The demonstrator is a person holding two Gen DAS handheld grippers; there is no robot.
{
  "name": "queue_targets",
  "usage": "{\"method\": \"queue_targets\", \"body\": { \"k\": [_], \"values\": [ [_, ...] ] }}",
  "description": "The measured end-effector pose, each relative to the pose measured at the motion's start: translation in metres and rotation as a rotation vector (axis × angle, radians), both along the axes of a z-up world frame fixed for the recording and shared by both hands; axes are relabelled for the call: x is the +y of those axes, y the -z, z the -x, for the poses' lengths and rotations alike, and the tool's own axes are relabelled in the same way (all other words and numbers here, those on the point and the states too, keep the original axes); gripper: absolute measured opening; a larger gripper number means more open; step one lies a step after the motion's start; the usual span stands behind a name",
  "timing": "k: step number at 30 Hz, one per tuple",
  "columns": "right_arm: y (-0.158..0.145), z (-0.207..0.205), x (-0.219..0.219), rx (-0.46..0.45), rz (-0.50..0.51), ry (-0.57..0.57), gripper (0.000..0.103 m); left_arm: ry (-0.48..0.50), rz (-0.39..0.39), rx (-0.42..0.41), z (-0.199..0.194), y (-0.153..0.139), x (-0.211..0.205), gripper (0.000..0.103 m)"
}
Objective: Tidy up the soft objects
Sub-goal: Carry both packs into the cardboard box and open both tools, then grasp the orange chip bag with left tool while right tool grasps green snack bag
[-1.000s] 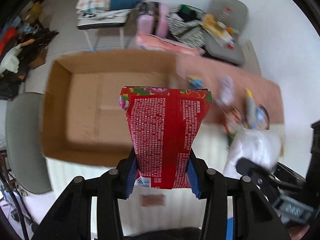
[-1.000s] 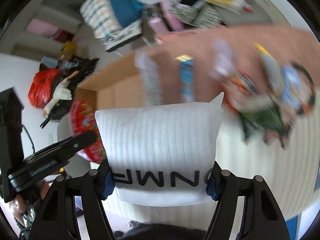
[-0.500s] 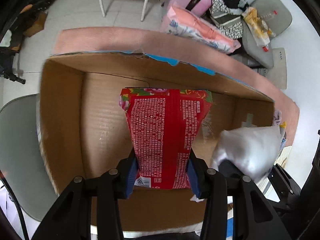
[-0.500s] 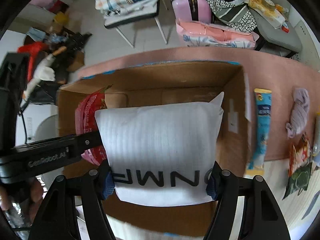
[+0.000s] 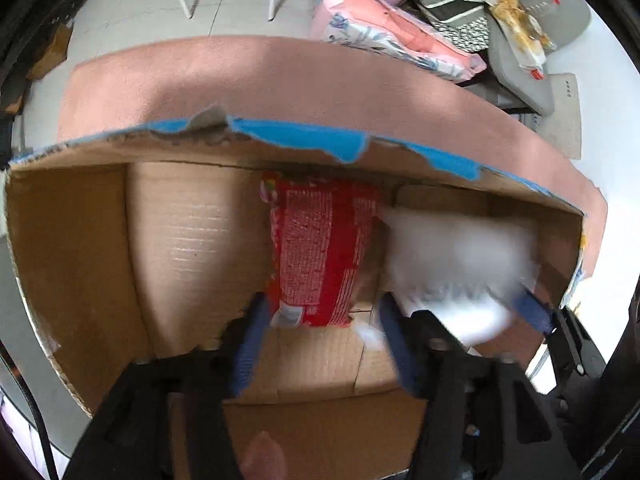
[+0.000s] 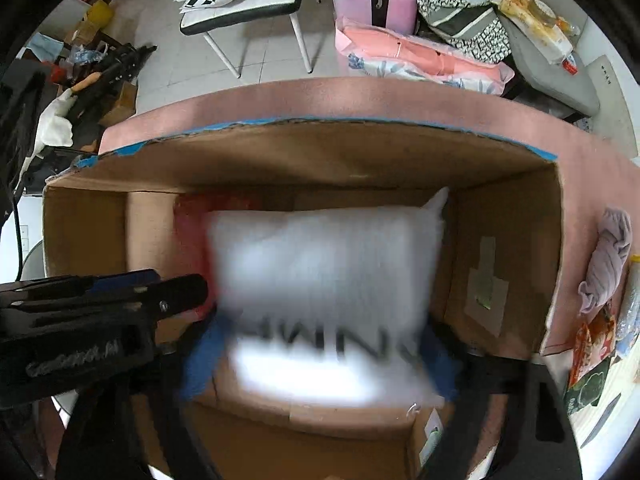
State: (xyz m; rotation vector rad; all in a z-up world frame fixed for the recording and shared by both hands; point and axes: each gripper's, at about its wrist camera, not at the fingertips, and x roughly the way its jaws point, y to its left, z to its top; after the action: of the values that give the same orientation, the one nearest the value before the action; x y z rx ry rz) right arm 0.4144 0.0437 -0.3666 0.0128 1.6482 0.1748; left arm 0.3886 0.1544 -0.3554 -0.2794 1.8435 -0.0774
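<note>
Right wrist view, right tool opening around white pillow, left tool alongside, cardboard box walls close.

I see a cardboard box of matt, ribbed brown corrugate, its torn rim edged in blue tape. The red packet looks like glossy printed plastic film. The white pouch seems soft ridged foam wrap. The table wears a matt pink cloth. My fingers carry blue rubbery pads on black plastic.
</note>
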Motion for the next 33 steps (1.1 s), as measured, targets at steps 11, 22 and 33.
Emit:
{"method": "queue_targets", "body": {
  "k": [11,22,33],
  "values": [
    [-0.04,0.029,-0.012,-0.043,0.019,0.008,0.103,-0.017,-0.081,-0.146,0.028,-0.047,0.009,0.101],
    [-0.09,0.101,-0.02,-0.169,0.044,0.011,0.103,-0.024,-0.189,-0.319,0.094,-0.093,0.008,0.101],
    [-0.142,0.175,-0.03,-0.276,0.02,0.04,0.103,-0.014,-0.244,-0.463,0.151,-0.146,-0.001,0.101]
  ]
}}
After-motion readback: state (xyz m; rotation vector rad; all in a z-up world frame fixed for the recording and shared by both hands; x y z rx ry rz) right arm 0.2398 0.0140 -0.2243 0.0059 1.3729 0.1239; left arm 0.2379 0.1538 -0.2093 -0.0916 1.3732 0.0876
